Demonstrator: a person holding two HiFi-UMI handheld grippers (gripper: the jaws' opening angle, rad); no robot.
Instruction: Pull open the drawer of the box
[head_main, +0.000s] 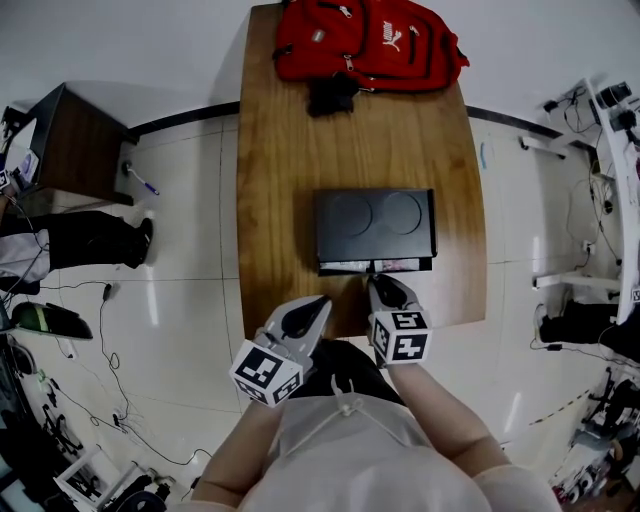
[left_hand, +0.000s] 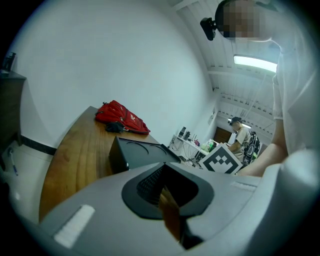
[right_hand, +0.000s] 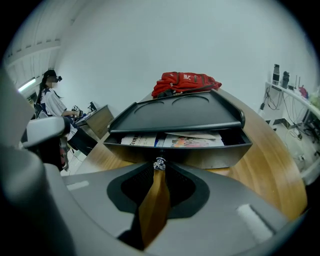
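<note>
Near table (head_main: 270, 200) edge, drawer (right_hand: 200, 157) ajar

Left gripper (head_main: 319, 302): I am holding it jaws together, empty, angled inward. Right gripper (head_main: 373, 282): I am pinching the drawer knob (right_hand: 159, 163). Left forearm (head_main: 243, 452), right forearm (head_main: 452, 425): both are converging forward.

One black box (head_main: 375, 228) counted on one wooden table (head_main: 275, 190) — one drawer (right_hand: 205, 157), one knob (right_hand: 159, 163), two round recesses (head_main: 350, 213) in lid. One red backpack (head_main: 365, 40) noted. Two grippers counted — left gripper (head_main: 321, 301), right gripper (head_main: 373, 284).
</note>
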